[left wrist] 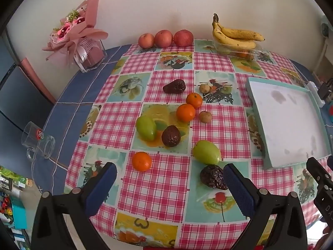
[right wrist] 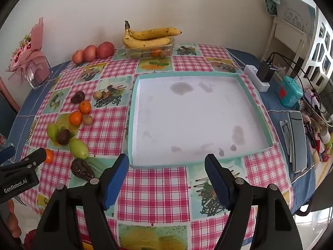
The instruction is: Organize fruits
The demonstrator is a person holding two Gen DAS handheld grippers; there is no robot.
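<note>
Both of your grippers, left gripper [left wrist: 169, 184] and right gripper [right wrist: 166, 179], gape empty, so lower the left squarely over the orange [left wrist: 141, 161] at its eleven o'clock, then carry it to the tray [right wrist: 133, 112].

Left wrist camera looks steeply down past its own blue-padded fingers [left wrist: 108, 179] onto the scattered fruit, close above the pink-checked tablecloth [left wrist: 158, 183]. Right wrist camera tilts down likewise, facing the shallow white tray with teal rim [right wrist: 133, 116] — nearer the table's right side. Both views share that tray [left wrist: 257, 125], the yellow banana bunch [right wrist: 149, 36] [left wrist: 235, 35] and the fruit cluster — each glimpsing the other gripper at its edge.
</note>
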